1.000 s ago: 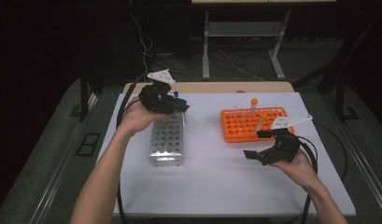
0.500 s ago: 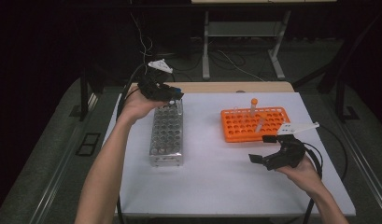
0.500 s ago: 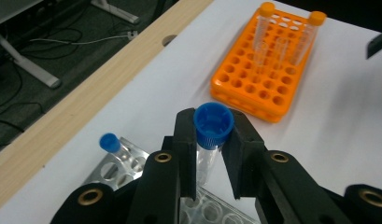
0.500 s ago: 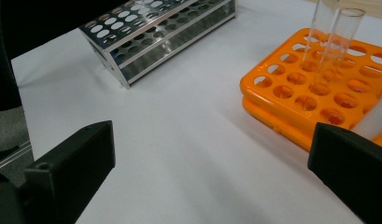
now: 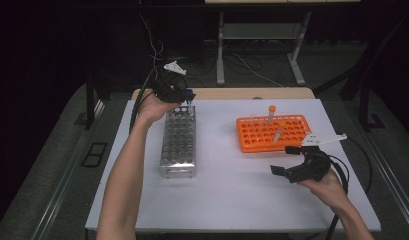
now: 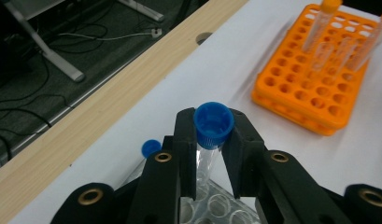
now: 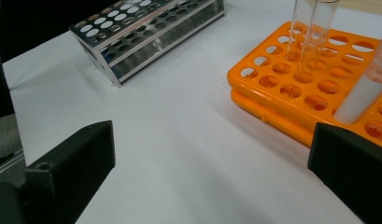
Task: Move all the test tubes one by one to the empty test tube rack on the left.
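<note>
Steel tube rack (image 5: 178, 142) mostly vacant, one blue-capped tube (image 6: 150, 148) already seated at far end. Orange rack (image 5: 273, 133) still carrying several tubes. Left gripper (image 6: 212, 154) clamped on second blue-capped tube (image 6: 213, 125), poised above far holes, not yet seated. Right gripper (image 5: 288, 161) wide apart, holding nothing.

Standing on the right half of the white tabletop (image 5: 227, 195): orange tube rack (image 5: 252, 142), lying flat, well apart from the near edge. Rising upright from its far rows: orange-capped tube (image 5: 272, 114). Leaning in a nearer row: clear uncapped tube (image 5: 278, 134). Running along the far edge: pale wooden strip (image 5: 242, 93). Trailing across the dark floor beyond: loose cables (image 5: 244, 65), beside grey frame legs (image 5: 220, 50).
</note>
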Demonstrator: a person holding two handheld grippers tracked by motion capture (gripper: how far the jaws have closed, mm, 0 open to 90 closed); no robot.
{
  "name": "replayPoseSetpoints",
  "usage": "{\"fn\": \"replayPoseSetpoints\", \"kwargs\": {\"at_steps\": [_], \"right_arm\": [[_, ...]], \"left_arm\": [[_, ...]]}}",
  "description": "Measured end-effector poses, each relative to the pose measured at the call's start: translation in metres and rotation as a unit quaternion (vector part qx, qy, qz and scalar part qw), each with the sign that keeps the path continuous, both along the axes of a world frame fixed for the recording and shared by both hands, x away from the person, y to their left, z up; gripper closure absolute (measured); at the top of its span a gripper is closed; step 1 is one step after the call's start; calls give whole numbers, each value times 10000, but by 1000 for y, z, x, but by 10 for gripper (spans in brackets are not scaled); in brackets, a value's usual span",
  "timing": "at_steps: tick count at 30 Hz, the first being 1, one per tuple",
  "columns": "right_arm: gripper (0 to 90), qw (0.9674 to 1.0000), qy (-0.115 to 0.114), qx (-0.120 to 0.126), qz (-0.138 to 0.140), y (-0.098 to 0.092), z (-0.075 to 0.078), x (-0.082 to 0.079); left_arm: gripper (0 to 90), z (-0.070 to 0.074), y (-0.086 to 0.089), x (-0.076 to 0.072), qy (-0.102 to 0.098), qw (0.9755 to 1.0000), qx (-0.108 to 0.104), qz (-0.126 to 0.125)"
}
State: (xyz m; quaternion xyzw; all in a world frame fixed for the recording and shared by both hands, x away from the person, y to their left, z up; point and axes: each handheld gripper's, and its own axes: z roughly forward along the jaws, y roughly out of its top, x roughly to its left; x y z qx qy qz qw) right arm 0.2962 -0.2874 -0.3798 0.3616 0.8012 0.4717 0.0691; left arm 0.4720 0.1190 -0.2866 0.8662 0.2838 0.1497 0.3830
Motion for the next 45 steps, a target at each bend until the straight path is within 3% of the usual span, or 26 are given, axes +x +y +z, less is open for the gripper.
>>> {"fn": "replayPoseSetpoints", "kwargs": {"at_steps": [15, 25, 32, 34, 45], "right_arm": [[3, 9999, -30, 38, -123, -7, 2, 2], [3, 9998, 1, 11, -181, -11, 4, 8], [3, 9997, 48, 7, -235, -13, 2, 15], [3, 9997, 71, -6, -252, -13, 1, 18], [3, 9993, 119, -89, -357, -20, 4, 31]], "left_arm": [[747, -28, 3, 17, -10, 9998, -70, 212], [745, -53, 2, 20, 192, 9995, -25, 255], [734, -62, 5, 20, 323, 9990, -87, 303], [697, -63, 6, 20, 468, 9984, -183, 257], [421, -53, 6, 8, 731, 9967, -159, 306]]}}
